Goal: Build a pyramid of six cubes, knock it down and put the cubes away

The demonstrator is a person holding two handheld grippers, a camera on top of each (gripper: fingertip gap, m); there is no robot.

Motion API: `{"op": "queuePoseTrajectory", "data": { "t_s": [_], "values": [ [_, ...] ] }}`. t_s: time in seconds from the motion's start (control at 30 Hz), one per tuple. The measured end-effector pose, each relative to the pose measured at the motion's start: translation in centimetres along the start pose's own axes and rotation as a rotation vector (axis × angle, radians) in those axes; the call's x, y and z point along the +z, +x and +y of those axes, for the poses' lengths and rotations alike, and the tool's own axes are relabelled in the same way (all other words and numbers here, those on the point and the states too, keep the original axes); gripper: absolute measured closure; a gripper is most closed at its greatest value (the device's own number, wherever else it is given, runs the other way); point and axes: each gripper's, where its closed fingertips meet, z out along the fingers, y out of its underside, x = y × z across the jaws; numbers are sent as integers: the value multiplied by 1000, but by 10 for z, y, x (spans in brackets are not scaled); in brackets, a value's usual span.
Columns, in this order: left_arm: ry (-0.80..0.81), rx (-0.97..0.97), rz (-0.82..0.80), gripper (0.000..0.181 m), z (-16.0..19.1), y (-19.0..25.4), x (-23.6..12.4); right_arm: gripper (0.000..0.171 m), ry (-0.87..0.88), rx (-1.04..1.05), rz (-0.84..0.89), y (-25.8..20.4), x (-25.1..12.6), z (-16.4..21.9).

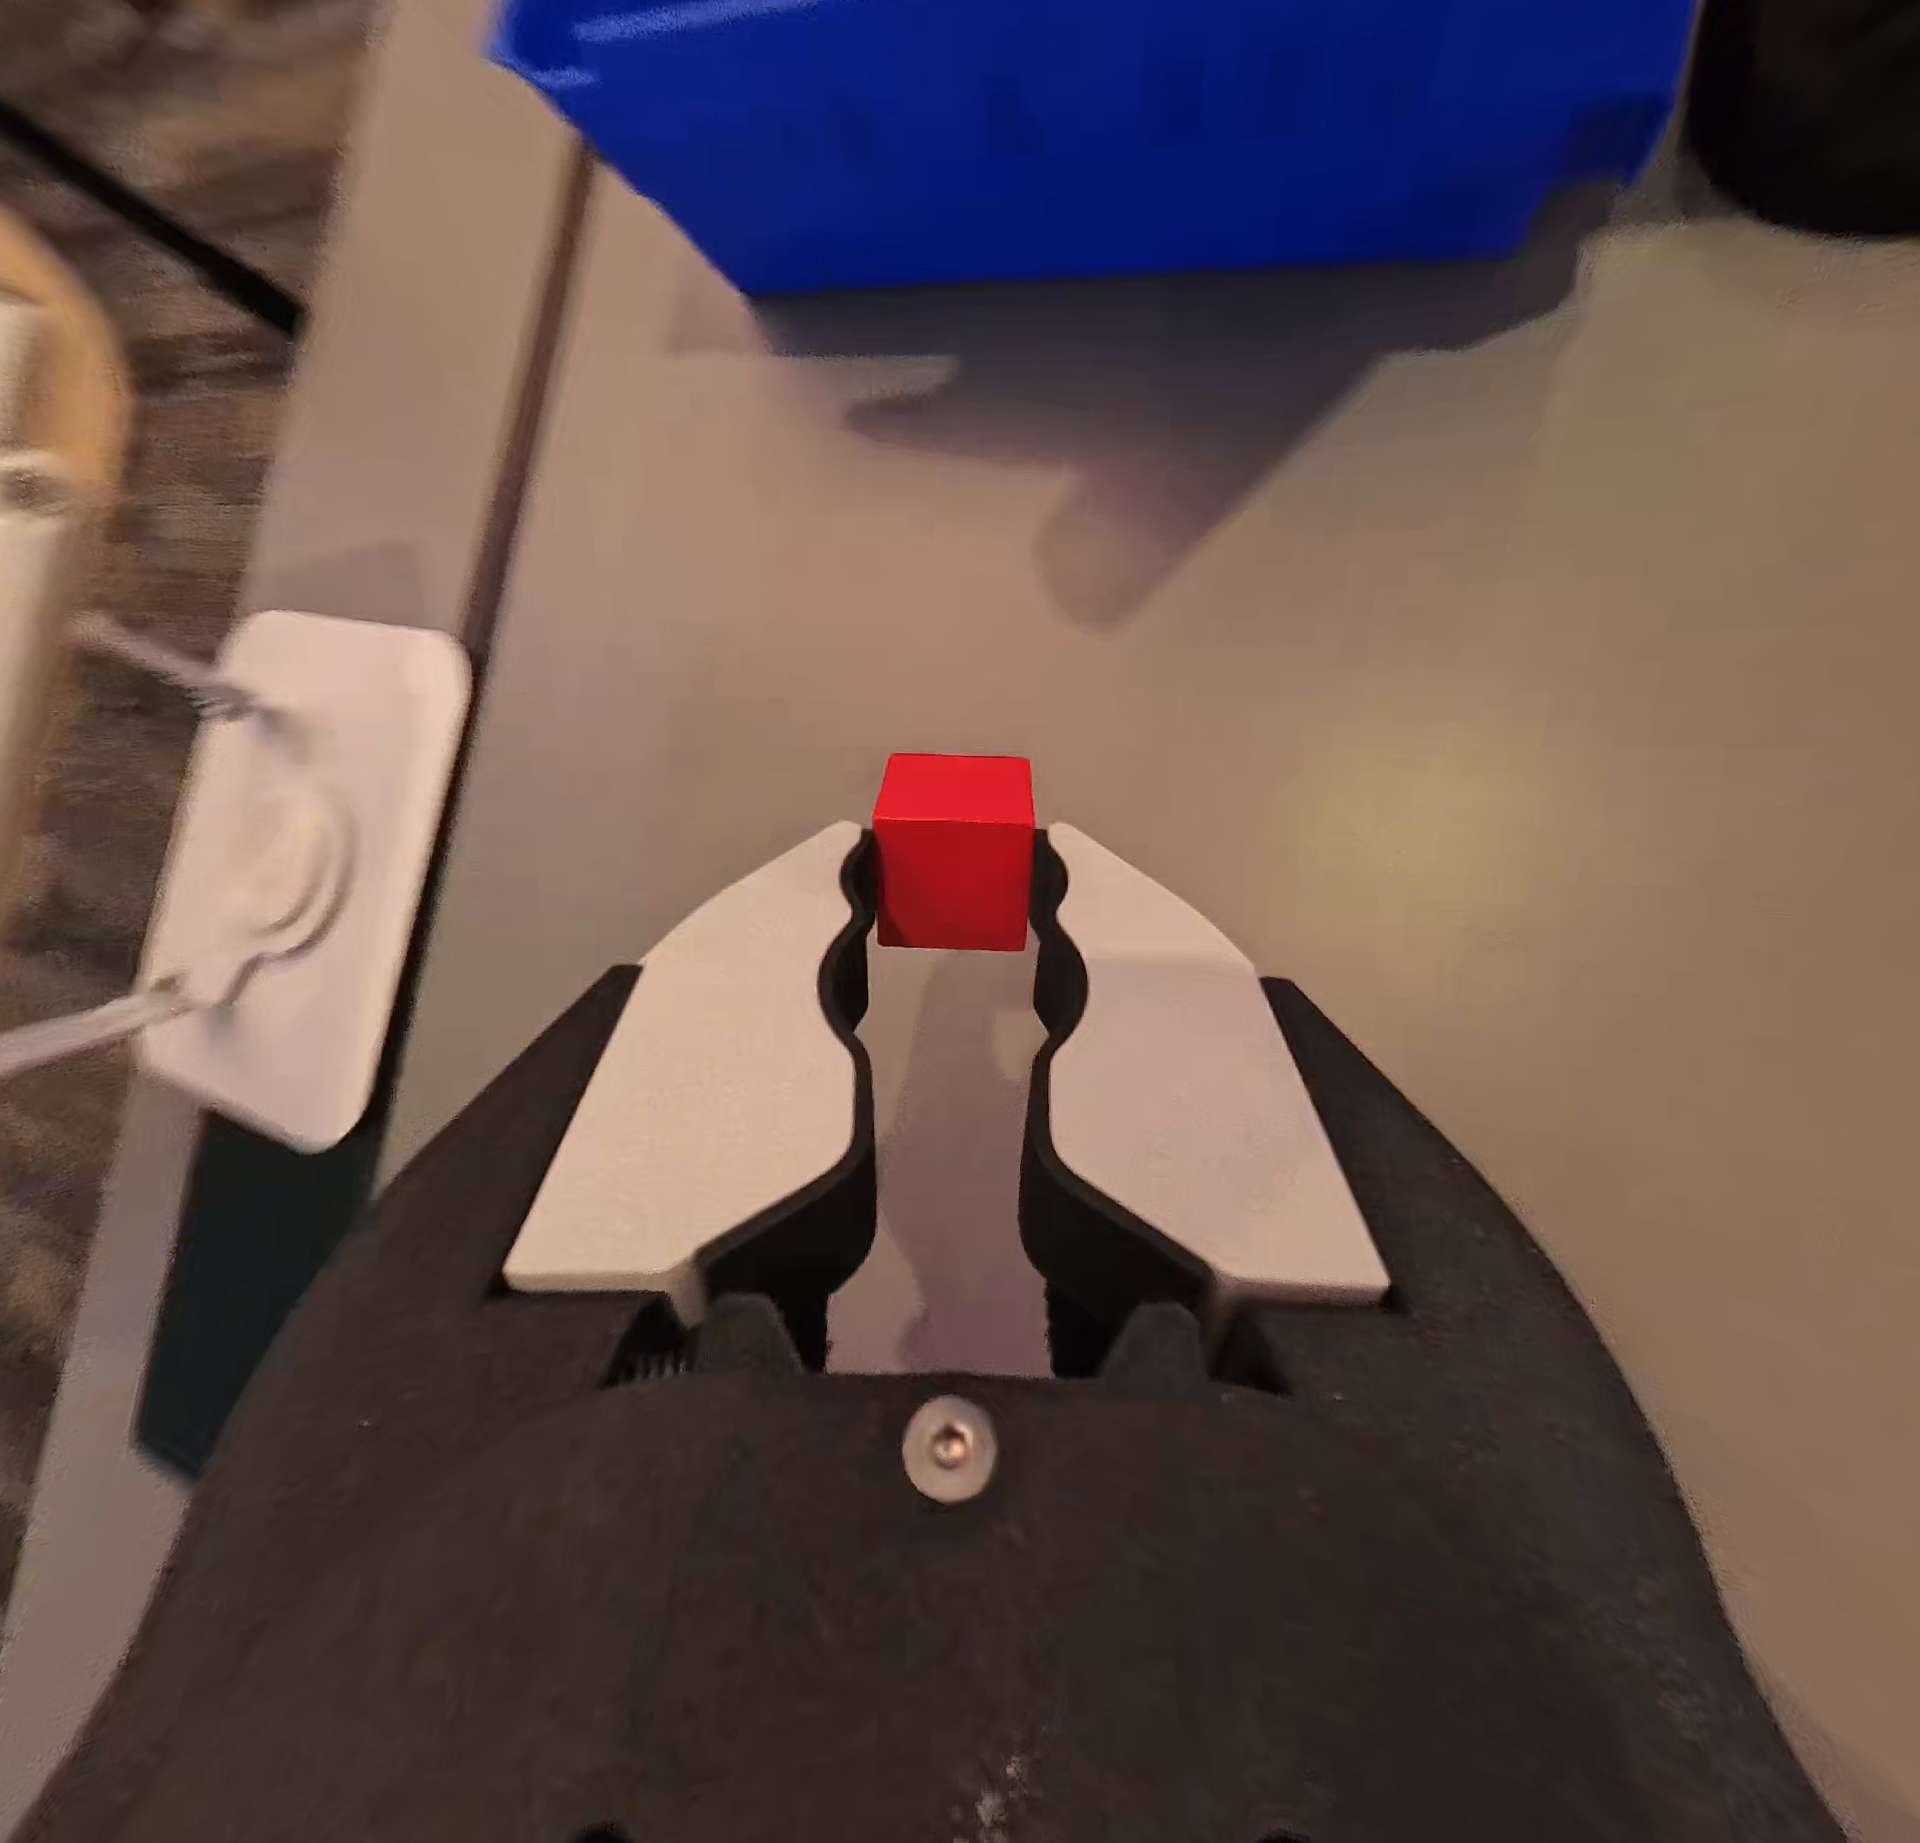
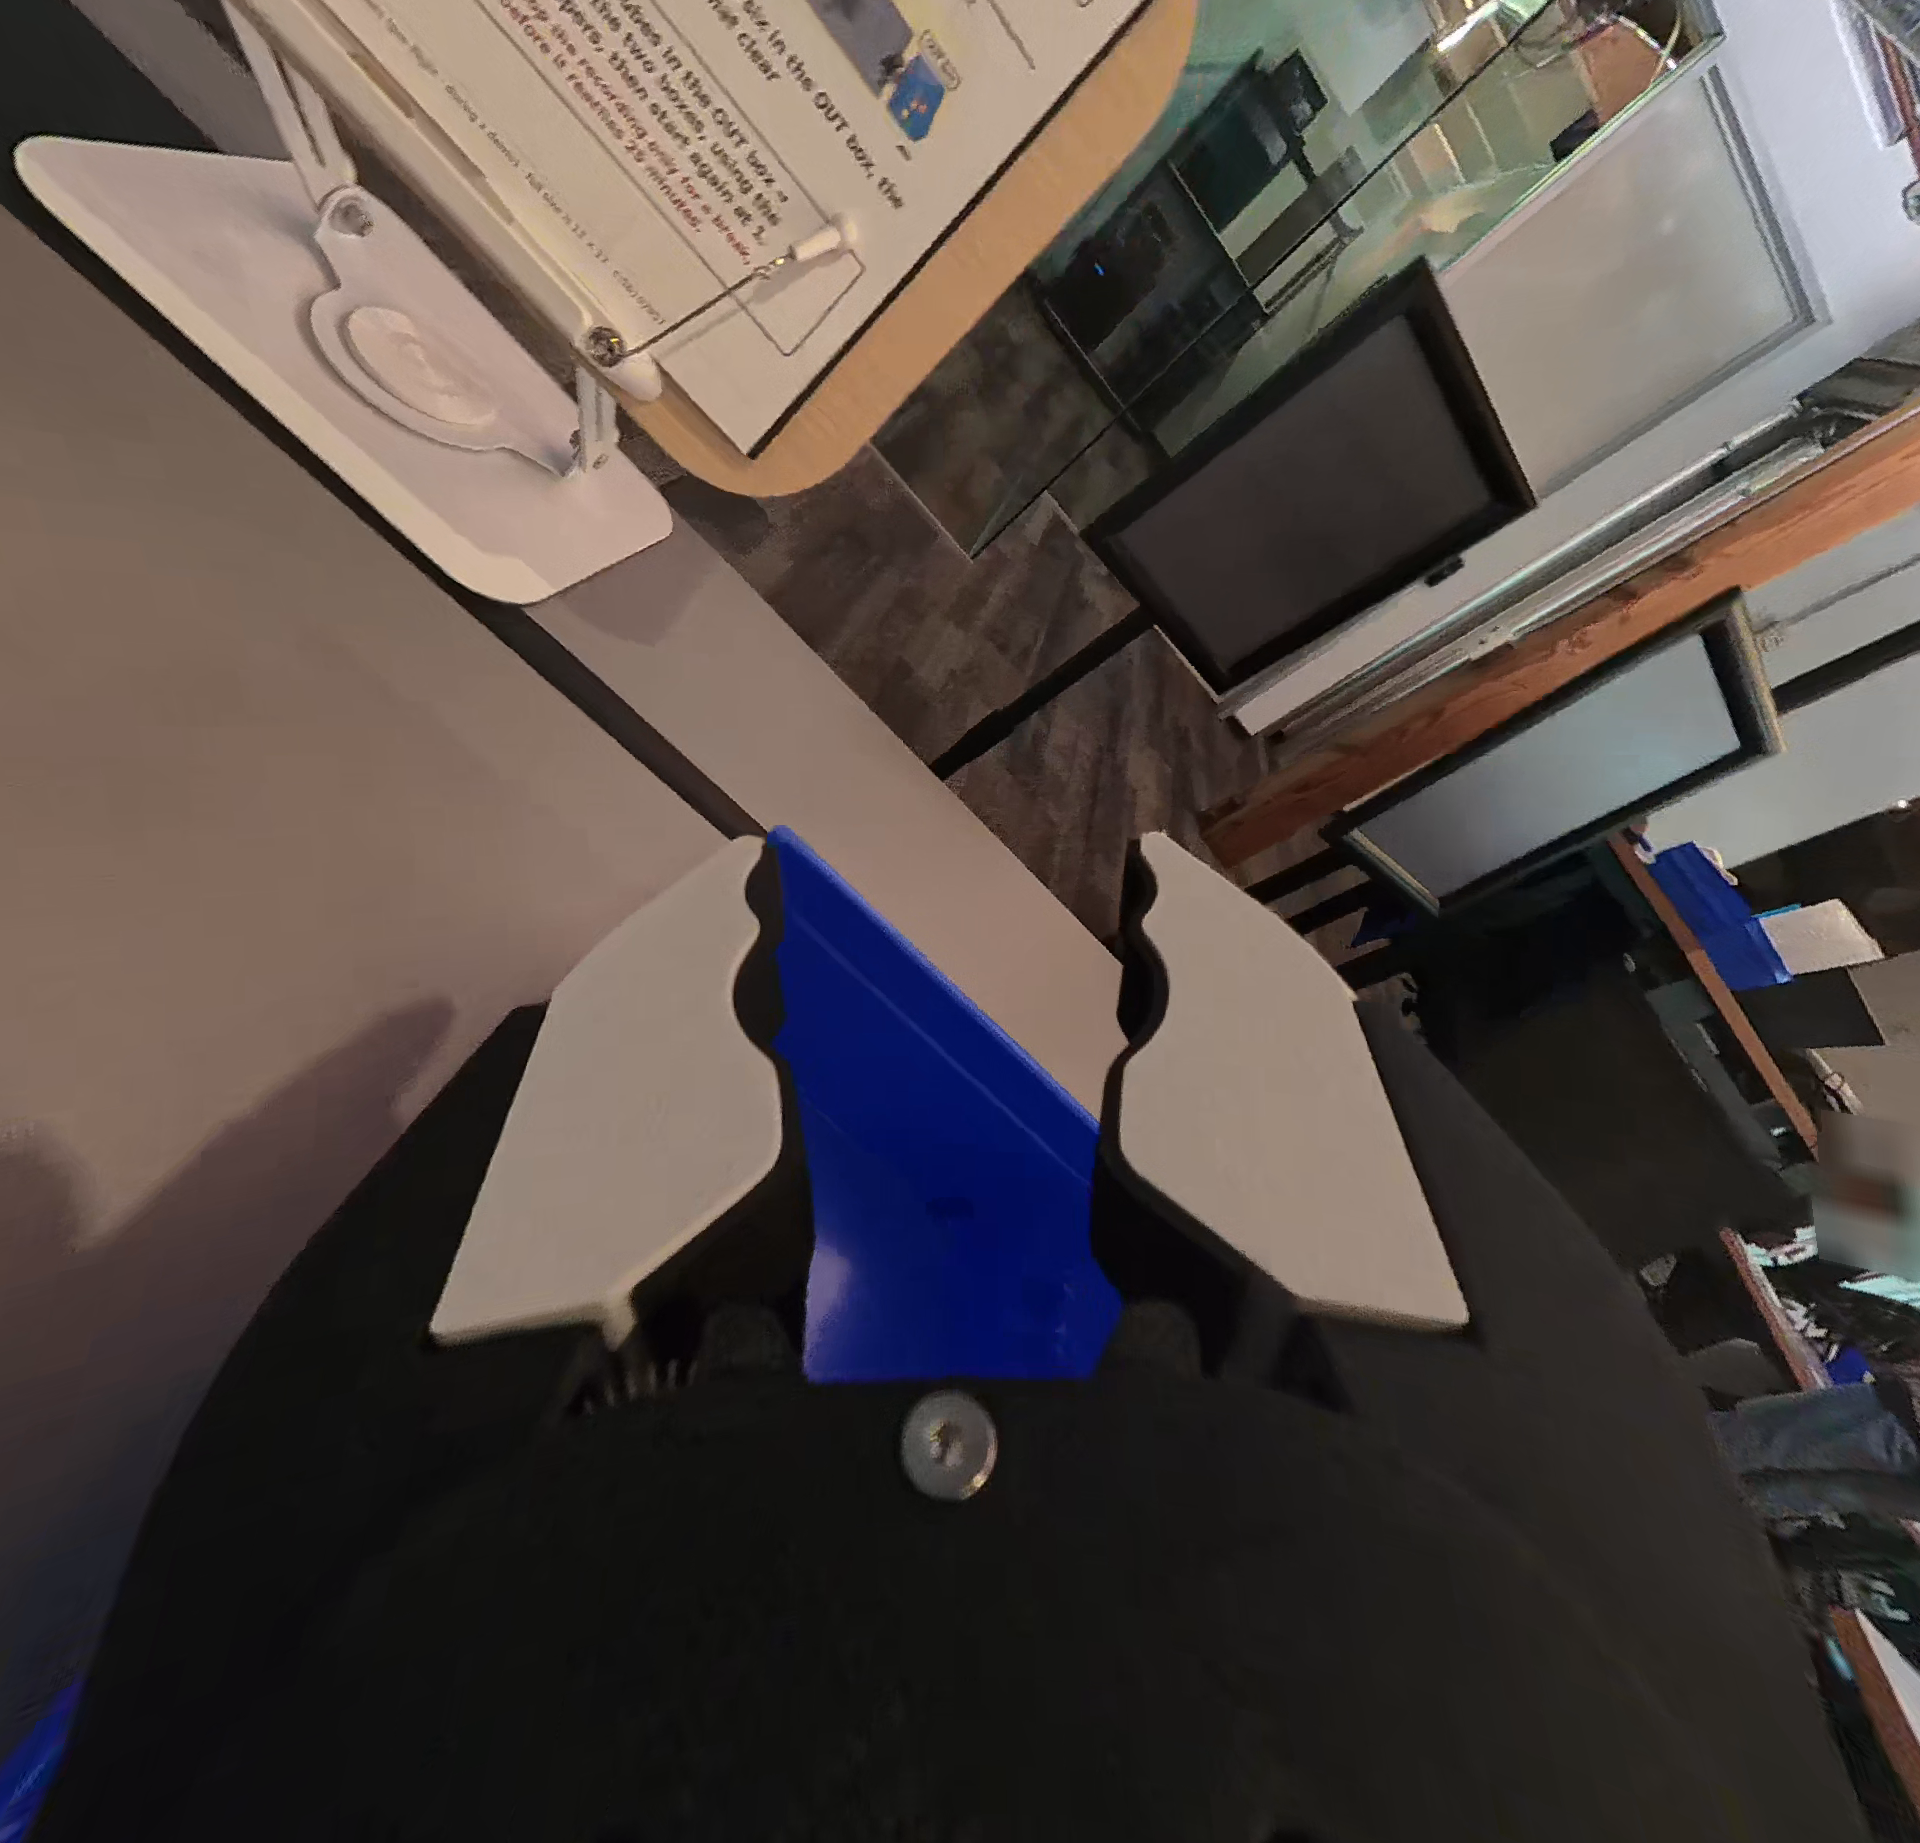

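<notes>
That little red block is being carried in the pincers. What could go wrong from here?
The left tool pinches the small red cube only at its very tips, so it might slip or twist free. The blue plastic bin lies ahead; the cube could clip its wall. The right tool is open and empty.

Left black gripper with grey finger plates (image 1: pixel 954 848): jaws closed on a small red cube (image 1: pixel 954 853) at the tips. Right black gripper with grey finger plates (image 2: pixel 940 868): jaws spread apart, nothing between them, view tilted.
</notes>
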Motion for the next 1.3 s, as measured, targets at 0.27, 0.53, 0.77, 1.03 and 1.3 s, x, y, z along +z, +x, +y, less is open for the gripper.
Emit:
{"op": "queuePoseTrajectory", "data": {
  "t_s": [0.27, 0.53, 0.77, 1.03, 1.3],
  "values": [
    [-310, 71, 234, 153, 11, 26, 91, 106, 18, 111, 21, 42, -15, 18],
    [-516, 115, 281, 153, 28, 21, 106, 106, 16, 115, 3, 44, -14, 20],
    [-534, 125, 303, 153, 30, 18, 108, 107, 5, 111, -16, 40, -11, 23],
    [-337, 28, 194, 132, 15, 1, 67, 108, 1, 108, -19, 41, -9, 26],
    [-44, -224, -521, 136, 58, -102, -139, 108, -22, 102, -16, 42, -5, 31]
  ]
}}
